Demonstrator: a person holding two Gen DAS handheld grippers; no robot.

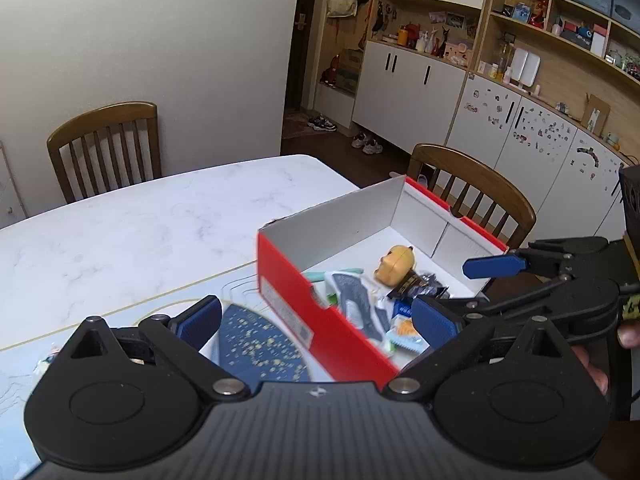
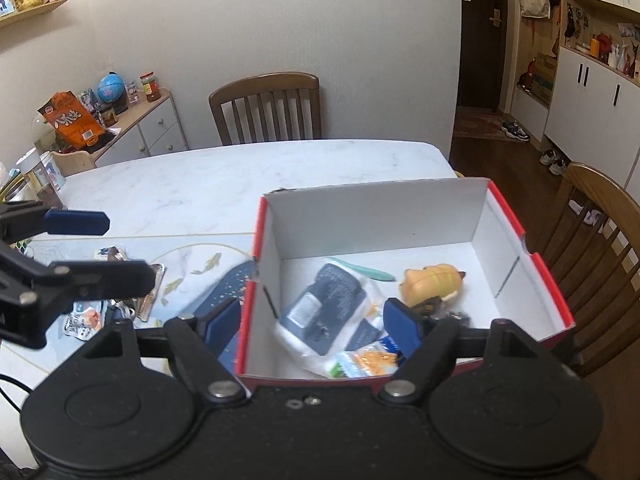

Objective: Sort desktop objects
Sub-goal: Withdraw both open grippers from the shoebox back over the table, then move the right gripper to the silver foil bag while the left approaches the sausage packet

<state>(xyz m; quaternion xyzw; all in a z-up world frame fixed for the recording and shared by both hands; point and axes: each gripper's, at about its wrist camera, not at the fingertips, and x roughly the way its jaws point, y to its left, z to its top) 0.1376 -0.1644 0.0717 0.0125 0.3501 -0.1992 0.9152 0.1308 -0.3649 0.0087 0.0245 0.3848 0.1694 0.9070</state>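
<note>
Left wrist view first: left gripper (image 1: 316, 318) low in the foreground, blue-padded fingers (image 1: 200, 318) spread wide, nothing between the pads. Straddling the near corner of a red cardboard shoebox with white inside (image 1: 292, 280), standing open on the white marble-patterned counter (image 1: 140, 220). Inside the box, heaped toward the near end: a yellow toy head (image 1: 394, 264), a thin teal stick (image 1: 336, 272), a white-and-grey packet (image 1: 356, 300), a dark crinkled wrapper (image 1: 420, 286), a small orange-and-white sachet (image 1: 404, 332). Just left of the box, partly under it, a dark blue disc speckled with yellow (image 1: 256, 344) lying on a pale printed mat (image 1: 160, 304). Right gripper (image 1: 464, 292) reaching in from the right edge over the box's near end, fingers apart, empty, a hand (image 1: 624, 332) behind it.

Over to the right wrist view: right gripper (image 2: 316, 322) hanging over the near wall of the same red box (image 2: 552, 280), fingers (image 2: 402, 330) gaping, gripping nothing; one finger outside the left wall, the other over the contents. Packet (image 2: 324, 312) blurred and tilted, lying in the box just beyond the fingers. Toy head (image 2: 432, 284) on the box floor to the right, teal stick (image 2: 360, 270) behind the packet. Left gripper (image 2: 120, 248) off at the left, fingers wide and empty, above a scatter of small foil and printed sachets (image 2: 92, 316) on the mat beside the box. Speckled disc (image 2: 224, 288) against the box's left wall.
</note>
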